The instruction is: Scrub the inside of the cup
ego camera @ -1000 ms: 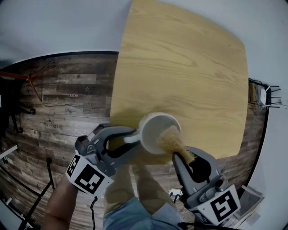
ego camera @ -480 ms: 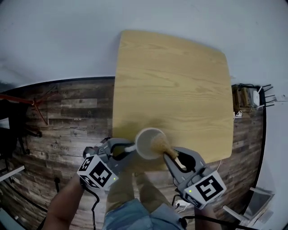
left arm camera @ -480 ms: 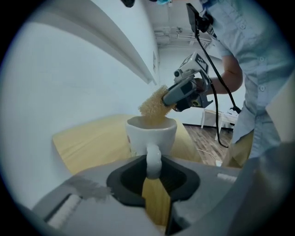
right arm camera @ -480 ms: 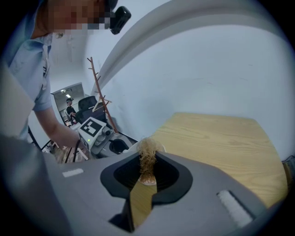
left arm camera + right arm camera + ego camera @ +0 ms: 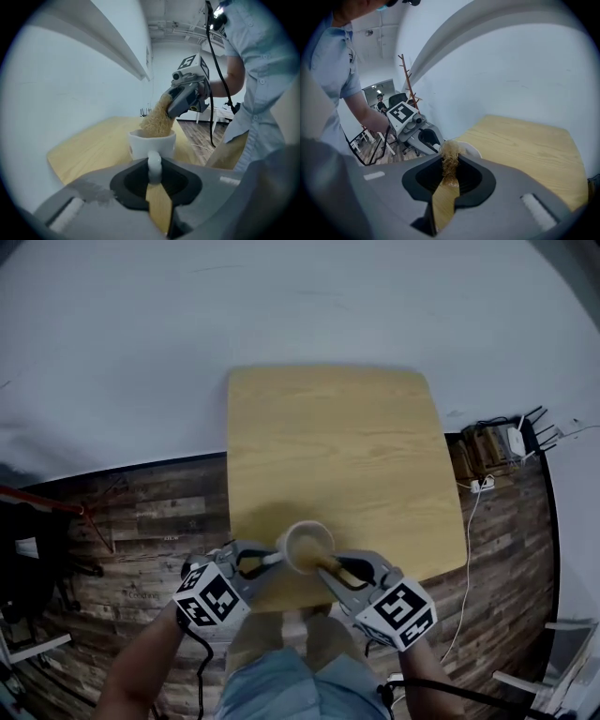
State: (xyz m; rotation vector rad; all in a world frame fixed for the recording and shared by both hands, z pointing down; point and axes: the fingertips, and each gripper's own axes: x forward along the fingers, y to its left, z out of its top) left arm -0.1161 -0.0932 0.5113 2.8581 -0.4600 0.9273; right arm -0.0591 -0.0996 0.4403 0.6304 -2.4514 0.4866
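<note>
Left gripper (image 5: 270, 557): jaws just closing, seemingly pinching the cup (image 5: 307, 545) handle, steadying it | right gripper (image 5: 331, 569): clamped on brush (image 5: 157, 119), bristles dipped inside to scrub.

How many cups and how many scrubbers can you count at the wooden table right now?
Cup: 1
Scrubber: 1
Total: 2

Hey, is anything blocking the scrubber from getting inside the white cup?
Nothing visible does. The cup has an open, uncovered mouth, and the scrubber, clamped in the right gripper, dips into it from above.
</note>
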